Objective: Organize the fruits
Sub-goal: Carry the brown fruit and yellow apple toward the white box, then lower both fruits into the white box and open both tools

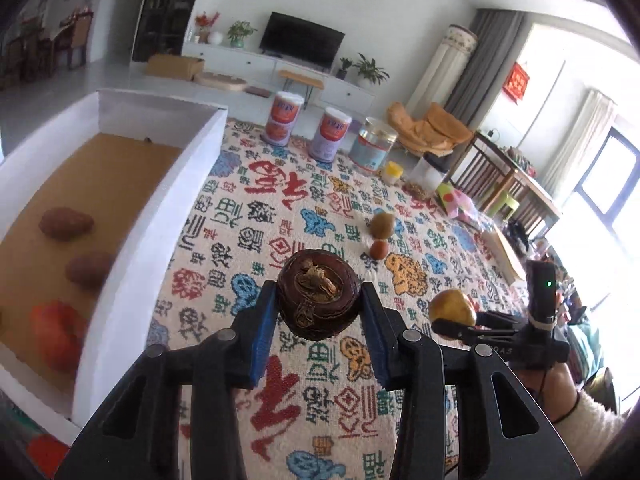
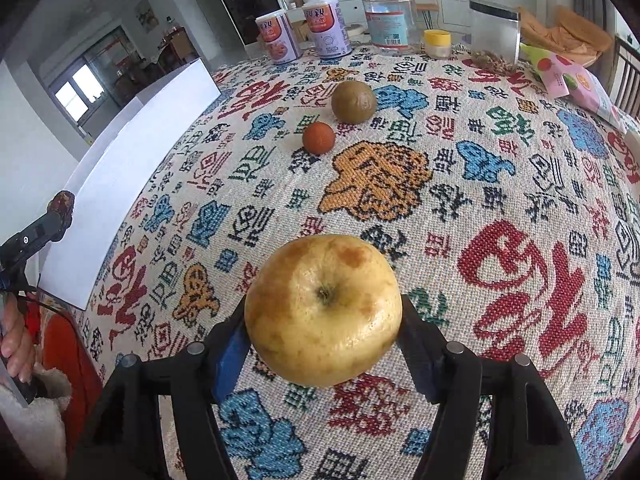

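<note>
Step in hand: carrying phase, judged from both grippers loaded and lifted above the cloth, the box off to the left.
Next move: swinging each load left over the box wall, lowering onto bare brown floor clear of the fruit already inside, then opening; wall edge a likely snag.
Tablecloth [image 2: 460, 184]: one, woven with coloured characters, covering the whole table.
White box [image 1: 132, 264]: one, open-topped, brown floor, at the table's left edge.
Fruit in box: three in clear view, namely two brownish ones [image 1: 66, 223] and one orange-red [image 1: 56, 334]; a fourth at the edge uncertain.
Canisters [image 2: 278, 36]: two labelled tins, far edge.
Clear jars [image 2: 388, 16]: two, plus one small yellow-lidded pot [image 2: 437, 43].
Right gripper [image 2: 323, 332]: jaws clamped on one yellow apple [image 2: 323, 308], blossom end toward the camera, held off the cloth.
Left gripper [image 1: 318, 312]: jaws narrowed around one dark brown, ridged round fruit [image 1: 318, 294], possibly a mangosteen, raised just right of the box.
Loose fruit on cloth: two, touching or nearly so, namely one green-brown round fruit [image 2: 354, 102] and one small orange-red fruit [image 2: 318, 138], well apart from the box.
</note>
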The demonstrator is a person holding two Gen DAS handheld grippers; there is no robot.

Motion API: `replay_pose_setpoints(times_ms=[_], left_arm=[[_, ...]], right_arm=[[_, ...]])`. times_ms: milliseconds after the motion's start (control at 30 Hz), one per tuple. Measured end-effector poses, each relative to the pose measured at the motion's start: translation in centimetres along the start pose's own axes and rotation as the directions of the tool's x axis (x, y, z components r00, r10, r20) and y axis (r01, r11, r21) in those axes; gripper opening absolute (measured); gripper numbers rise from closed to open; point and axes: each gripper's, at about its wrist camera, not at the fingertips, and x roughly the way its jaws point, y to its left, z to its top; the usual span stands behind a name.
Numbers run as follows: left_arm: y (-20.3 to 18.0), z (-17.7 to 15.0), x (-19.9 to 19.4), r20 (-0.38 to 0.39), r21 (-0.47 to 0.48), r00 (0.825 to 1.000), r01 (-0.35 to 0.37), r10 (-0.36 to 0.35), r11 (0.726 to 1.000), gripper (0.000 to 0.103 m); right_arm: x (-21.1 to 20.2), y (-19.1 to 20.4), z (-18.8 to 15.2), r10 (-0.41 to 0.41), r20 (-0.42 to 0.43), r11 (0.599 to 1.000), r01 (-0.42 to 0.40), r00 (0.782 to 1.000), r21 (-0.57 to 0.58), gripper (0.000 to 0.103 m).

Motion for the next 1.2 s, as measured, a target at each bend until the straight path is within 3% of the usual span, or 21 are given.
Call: replay_pose_setpoints(times_ms=[133, 233, 333, 400, 500, 533, 633, 700, 767, 900, 967, 1067, 1200], left_arm=[[7.4, 4.1, -3.9, 0.057, -0.113, 0.985, -0.154, 0.161, 0.982, 0.042], [14.4, 5.2, -2.7, -0.028, -0.235, 0.955, -0.292, 0.294, 0.927, 0.042], [20.2, 4.6, 0.1, -0.155, -0.34, 0.931, -0.365, 0.332, 0.866, 0.042], [22.5, 3.9, 1.9, -0.225, -0.367, 0.911, -0.408, 0.346, 0.836, 0.042], [24.0, 3.2, 3.7, -0.293, -0.357, 0.882, -0.46, 0.37, 0.813, 0.042], [24.2, 3.1, 3.9, -0.299, -0.353, 0.875, -0.472, 0.38, 0.808, 0.046], [24.1, 3.1, 3.9, -0.288, -0.347, 0.873, -0.478, 0.394, 0.807, 0.077], [23.8, 3.0, 3.2, -0.252, -0.346, 0.878, -0.474, 0.406, 0.81, 0.081], [22.9, 3.4, 2.1, -0.208, -0.333, 0.886, -0.463, 0.415, 0.822, 0.081], [18.4, 3.4, 0.4, -0.092, -0.262, 0.895, -0.445, 0.436, 0.857, 0.085], [15.4, 3.1, 0.0, -0.044, -0.225, 0.917, -0.395, 0.395, 0.891, 0.087], [10.0, 2.2, 0.7, -0.015, -0.147, 0.954, -0.298, 0.299, 0.943, 0.091], [1.8, -0.3, 3.2, -0.045, 0.007, 0.985, -0.164, 0.164, 0.986, 0.096]], right_arm=[[-0.6, 9.4, 5.6, 0.164, 0.064, 0.981, -0.157, 0.984, -0.111, 0.067], [0.5, 17.5, 9.9, 0.273, 0.07, 0.943, -0.252, 0.959, -0.218, 0.068], [3.3, 25.3, 13.3, 0.327, 0.056, 0.9, -0.293, 0.943, -0.323, 0.068], [6.0, 29.8, 14.7, 0.323, 0.024, 0.878, -0.29, 0.946, -0.381, 0.068], [10.4, 34.7, 15.6, 0.255, -0.026, 0.859, -0.239, 0.966, -0.452, 0.068], [11.8, 35.7, 15.6, 0.223, -0.043, 0.858, -0.217, 0.974, -0.466, 0.068], [15.4, 37.6, 15.6, 0.115, -0.072, 0.853, -0.136, 0.991, -0.504, 0.068], [17.0, 37.9, 15.6, 0.063, -0.085, 0.856, -0.098, 0.994, -0.508, 0.068], [16.4, 37.6, 15.9, 0.075, -0.043, 0.865, -0.086, 0.996, -0.495, 0.07], [11.5, 33.8, 17.1, 0.142, 0.114, 0.906, -0.083, 0.983, -0.415, 0.093], [8.9, 30.4, 17.1, 0.132, 0.183, 0.925, -0.055, 0.974, -0.376, 0.097], [6.9, 23.3, 14.8, 0.085, 0.215, 0.947, -0.012, 0.973, -0.321, 0.103], [6.4, 11.3, 8.7, -0.122, 0.184, 0.958, 0.163, 0.975, -0.234, 0.103]])
